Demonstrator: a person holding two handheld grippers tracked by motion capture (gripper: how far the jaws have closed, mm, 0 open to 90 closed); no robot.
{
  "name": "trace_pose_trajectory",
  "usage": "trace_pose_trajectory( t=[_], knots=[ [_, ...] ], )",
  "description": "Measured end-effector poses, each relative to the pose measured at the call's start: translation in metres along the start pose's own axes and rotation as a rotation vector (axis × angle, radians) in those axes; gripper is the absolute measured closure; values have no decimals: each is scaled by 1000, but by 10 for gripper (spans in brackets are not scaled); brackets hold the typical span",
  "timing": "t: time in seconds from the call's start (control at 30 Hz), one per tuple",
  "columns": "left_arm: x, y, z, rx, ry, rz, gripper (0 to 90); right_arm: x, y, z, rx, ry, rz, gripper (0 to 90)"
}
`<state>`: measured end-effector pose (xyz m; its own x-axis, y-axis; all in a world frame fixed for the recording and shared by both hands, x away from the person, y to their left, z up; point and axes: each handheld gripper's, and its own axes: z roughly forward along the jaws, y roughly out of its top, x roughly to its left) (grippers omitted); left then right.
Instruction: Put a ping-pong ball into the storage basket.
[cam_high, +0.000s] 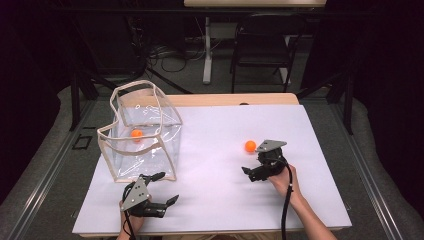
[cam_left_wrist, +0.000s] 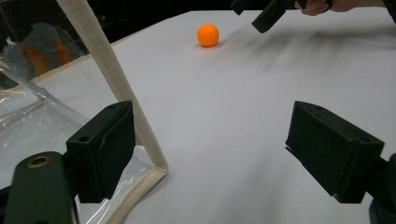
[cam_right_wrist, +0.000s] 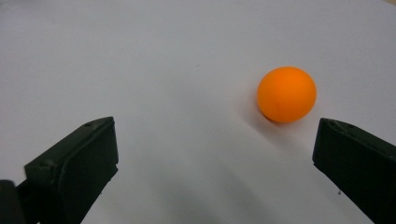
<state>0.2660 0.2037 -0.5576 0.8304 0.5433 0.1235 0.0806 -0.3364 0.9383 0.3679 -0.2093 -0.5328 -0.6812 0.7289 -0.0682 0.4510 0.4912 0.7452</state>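
Note:
One orange ball (cam_high: 250, 146) lies loose on the white table sheet (cam_high: 215, 200), right of centre. My right gripper (cam_high: 252, 161) sits just behind it, open. In the right gripper view the ball (cam_right_wrist: 286, 94) is ahead of the gripper (cam_right_wrist: 215, 158), close to the right jaw and touching neither. A second orange ball (cam_high: 136, 133) rests inside a clear bag with beige trim (cam_high: 142, 131) at the left. My left gripper (cam_high: 169, 187) is open and empty by the bag's near right corner. In the left gripper view the gripper (cam_left_wrist: 217, 149) has the bag's trim (cam_left_wrist: 116, 88) beside its left jaw.
A black chair (cam_high: 262, 45) and a white desk leg (cam_high: 206, 55) stand beyond the table's far edge, with cables on the floor. In the left gripper view, the loose ball (cam_left_wrist: 208, 35) and the right gripper (cam_left_wrist: 264, 11) show far off.

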Motion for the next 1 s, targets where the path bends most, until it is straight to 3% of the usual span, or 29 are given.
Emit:
trace_pose_trajectory(
  t=[0.27, 0.53, 0.7, 1.0],
  knots=[
    [-1, 0, 0, -3, -1, -1, 157, -10, 1, 6, -12, -35, 9, 0],
    [0, 0, 0, -1, 2, -2, 157, -21, 4, 11, -19, -39, 48, 0],
    [0, 0, 0, -1, 2, -3, 157, -25, 5, 15, -13, -50, 48, 0],
    [1, -1, 2, 7, 6, -7, 157, -35, 15, 20, -2, -27, 72, 0]
  ],
)
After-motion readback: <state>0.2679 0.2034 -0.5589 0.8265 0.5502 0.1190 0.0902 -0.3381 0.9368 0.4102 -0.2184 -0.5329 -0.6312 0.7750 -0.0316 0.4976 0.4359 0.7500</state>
